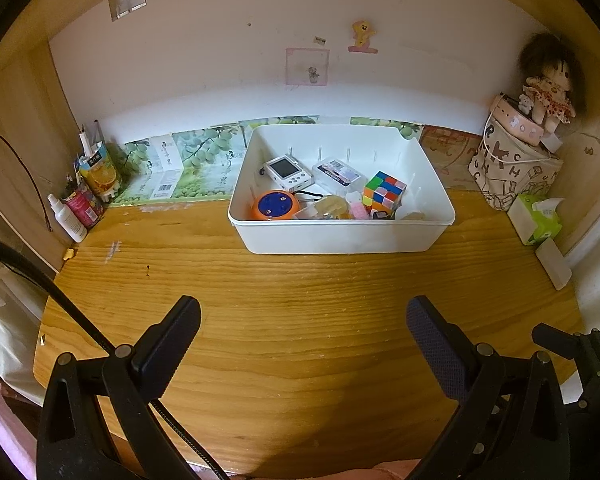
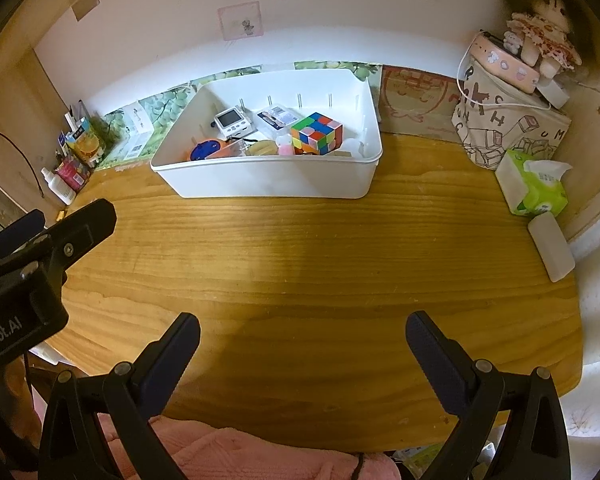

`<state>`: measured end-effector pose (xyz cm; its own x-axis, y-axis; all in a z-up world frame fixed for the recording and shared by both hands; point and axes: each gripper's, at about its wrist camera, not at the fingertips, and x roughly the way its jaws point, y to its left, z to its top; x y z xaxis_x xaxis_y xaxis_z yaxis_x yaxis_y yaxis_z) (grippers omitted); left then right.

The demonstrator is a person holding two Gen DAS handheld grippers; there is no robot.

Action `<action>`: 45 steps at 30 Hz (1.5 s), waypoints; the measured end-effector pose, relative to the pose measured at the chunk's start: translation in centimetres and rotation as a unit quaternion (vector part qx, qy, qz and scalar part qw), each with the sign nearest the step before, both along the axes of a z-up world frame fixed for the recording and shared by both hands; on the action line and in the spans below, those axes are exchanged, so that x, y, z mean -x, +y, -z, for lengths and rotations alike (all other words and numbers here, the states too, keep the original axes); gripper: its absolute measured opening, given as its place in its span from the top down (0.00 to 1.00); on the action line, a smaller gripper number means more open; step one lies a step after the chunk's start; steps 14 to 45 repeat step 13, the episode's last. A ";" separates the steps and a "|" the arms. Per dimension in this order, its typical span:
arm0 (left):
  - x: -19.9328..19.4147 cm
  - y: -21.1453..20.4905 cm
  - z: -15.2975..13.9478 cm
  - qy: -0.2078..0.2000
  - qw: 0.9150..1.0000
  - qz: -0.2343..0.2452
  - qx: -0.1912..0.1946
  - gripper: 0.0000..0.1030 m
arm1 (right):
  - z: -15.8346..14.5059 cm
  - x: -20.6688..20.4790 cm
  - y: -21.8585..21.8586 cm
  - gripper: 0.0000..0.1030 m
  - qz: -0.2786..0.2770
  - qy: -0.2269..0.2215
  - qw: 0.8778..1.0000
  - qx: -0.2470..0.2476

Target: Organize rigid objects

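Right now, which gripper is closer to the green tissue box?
Right. The right gripper hangs over the desk's near edge, with the tissue box ahead to its right. The left gripper sits farther left.

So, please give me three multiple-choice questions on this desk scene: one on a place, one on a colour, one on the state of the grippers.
1. Where is the colourful puzzle cube?
A. On the bare wooden desk
B. Inside the white bin
C. On top of the tissue pack

2. What colour is the face of the round orange gadget in the bin?
A. Blue
B. Green
C. Pink

3. How do the left gripper and the right gripper stand?
A. Both shut on an object
B. One open, one shut
C. Both open and empty

Answers: 1 B, the cube sits within the bin's walls, near its right side. 2 A, a blue disc shows on the orange body. 3 C, each pair of fingers is spread wide over the desk with nothing between them.
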<state>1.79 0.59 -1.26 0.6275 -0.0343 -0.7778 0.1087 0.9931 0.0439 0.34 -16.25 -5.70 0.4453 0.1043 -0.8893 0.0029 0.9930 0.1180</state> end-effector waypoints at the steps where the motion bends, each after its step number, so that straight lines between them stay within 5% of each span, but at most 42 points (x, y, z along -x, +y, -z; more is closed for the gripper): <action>1: 0.0 0.0 0.0 0.000 1.000 0.000 0.000 0.01 | 0.0 0.0 0.0 0.00 0.000 0.001 1.000 0.000; 45: 0.0 0.0 0.2 0.004 1.000 0.003 -0.004 0.01 | 0.2 -0.2 0.1 0.00 -0.003 0.007 1.000 0.003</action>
